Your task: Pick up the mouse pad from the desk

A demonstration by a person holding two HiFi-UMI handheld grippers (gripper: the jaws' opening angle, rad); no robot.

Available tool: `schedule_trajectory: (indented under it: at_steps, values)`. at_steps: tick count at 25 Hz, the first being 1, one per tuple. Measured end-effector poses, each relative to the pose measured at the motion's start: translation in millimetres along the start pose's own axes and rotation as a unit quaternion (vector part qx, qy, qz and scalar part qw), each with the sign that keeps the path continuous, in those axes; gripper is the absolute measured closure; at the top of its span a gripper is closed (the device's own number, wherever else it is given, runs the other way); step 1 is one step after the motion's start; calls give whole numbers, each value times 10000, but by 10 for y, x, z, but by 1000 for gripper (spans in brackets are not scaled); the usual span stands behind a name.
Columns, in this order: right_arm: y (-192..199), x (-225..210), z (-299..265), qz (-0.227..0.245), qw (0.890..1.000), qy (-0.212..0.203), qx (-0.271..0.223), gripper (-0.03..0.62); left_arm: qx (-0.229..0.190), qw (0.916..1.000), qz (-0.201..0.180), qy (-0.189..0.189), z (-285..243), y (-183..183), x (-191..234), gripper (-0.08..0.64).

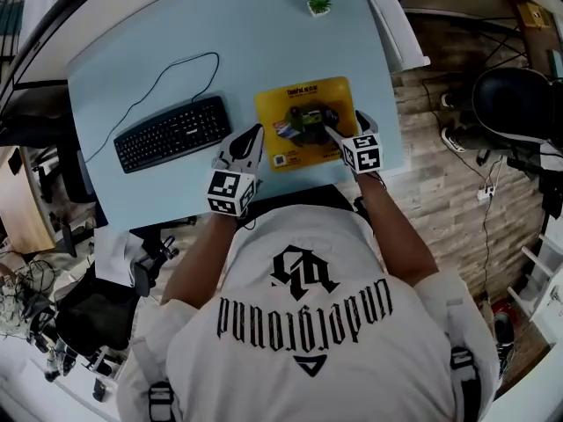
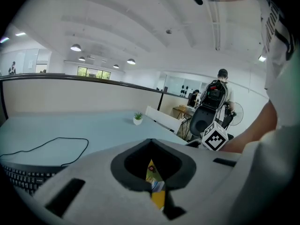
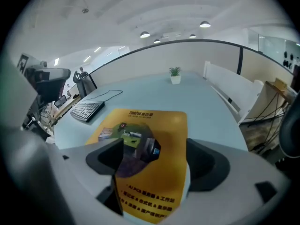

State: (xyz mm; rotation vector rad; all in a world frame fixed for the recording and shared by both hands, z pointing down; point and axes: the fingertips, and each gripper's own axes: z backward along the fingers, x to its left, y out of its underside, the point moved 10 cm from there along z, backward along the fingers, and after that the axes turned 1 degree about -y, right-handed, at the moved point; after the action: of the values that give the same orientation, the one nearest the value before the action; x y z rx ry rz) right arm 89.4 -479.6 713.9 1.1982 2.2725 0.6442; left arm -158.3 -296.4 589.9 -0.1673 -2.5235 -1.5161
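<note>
Mouse pad (image 1: 303, 123) lies flat on the worktop (image 1: 176, 60), right of the keyboard (image 1: 172, 132) and close to the near edge. Not lifted yet.

Right gripper (image 3: 151, 177) is tilted down over the pad's near right part. Fingers are wide, with the pad showing between them but not pinched. Probably set wide to straddle an edge, since a thin flat sheet gives no other purchase.

Left gripper (image 2: 155, 191) sits just beside the pad's near left corner. Fingers are narrow, almost together, with nothing between them. Looks placed to pin or nudge that corner.

Risk: the pad slides instead of peeling up.
</note>
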Motion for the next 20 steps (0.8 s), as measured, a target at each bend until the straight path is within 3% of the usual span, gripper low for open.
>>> schedule_trajectory:
  at_steps: [11, 20]
  values:
    - [142, -115, -307, -159, 9991, 204, 335, 170, 240, 9996, 116, -7, -91, 184, 162, 552]
    - [231, -25, -365, 26, 9981, 610, 58, 153, 237, 9996, 161, -14, -59, 220, 223, 552]
